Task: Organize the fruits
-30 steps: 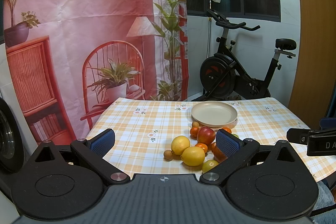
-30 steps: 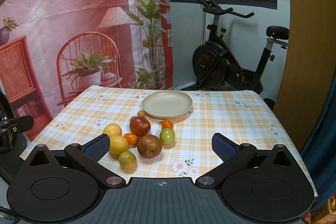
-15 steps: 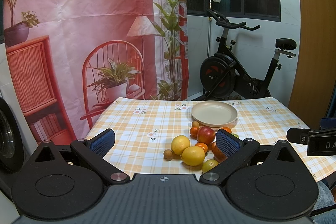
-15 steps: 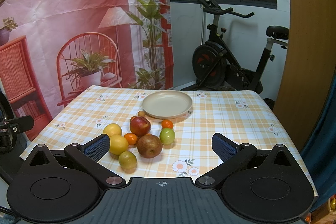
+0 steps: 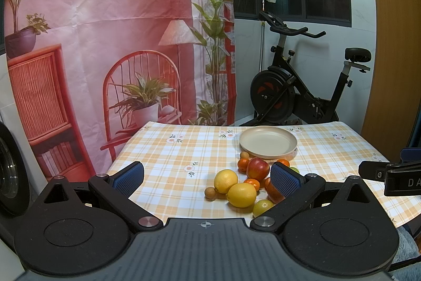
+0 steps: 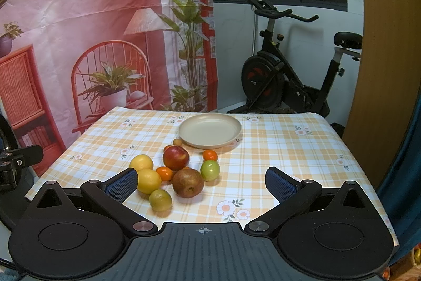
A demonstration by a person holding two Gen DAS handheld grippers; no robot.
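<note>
A cluster of fruit lies on the checked tablecloth in front of an empty beige plate point(image 6: 210, 134) point(image 5: 268, 142). It includes a red apple point(image 6: 176, 157) point(image 5: 257, 169), two yellow lemons point(image 6: 148, 181) point(image 5: 241, 194), a brown pear point(image 6: 188, 183), a green apple point(image 6: 210, 170), a small lime point(image 6: 160, 199) and several small oranges. My right gripper point(image 6: 202, 183) is open, held back near the table's front edge, with the pear between its fingers' lines but far ahead. My left gripper point(image 5: 206, 178) is open too, left of the fruit.
The table point(image 6: 289, 149) carries an orange-and-white cloth with flower prints. An exercise bike point(image 6: 289, 80) stands behind it on the right, and a printed backdrop point(image 6: 92, 30) hangs behind on the left. A wooden panel point(image 6: 389, 57) rises at the far right.
</note>
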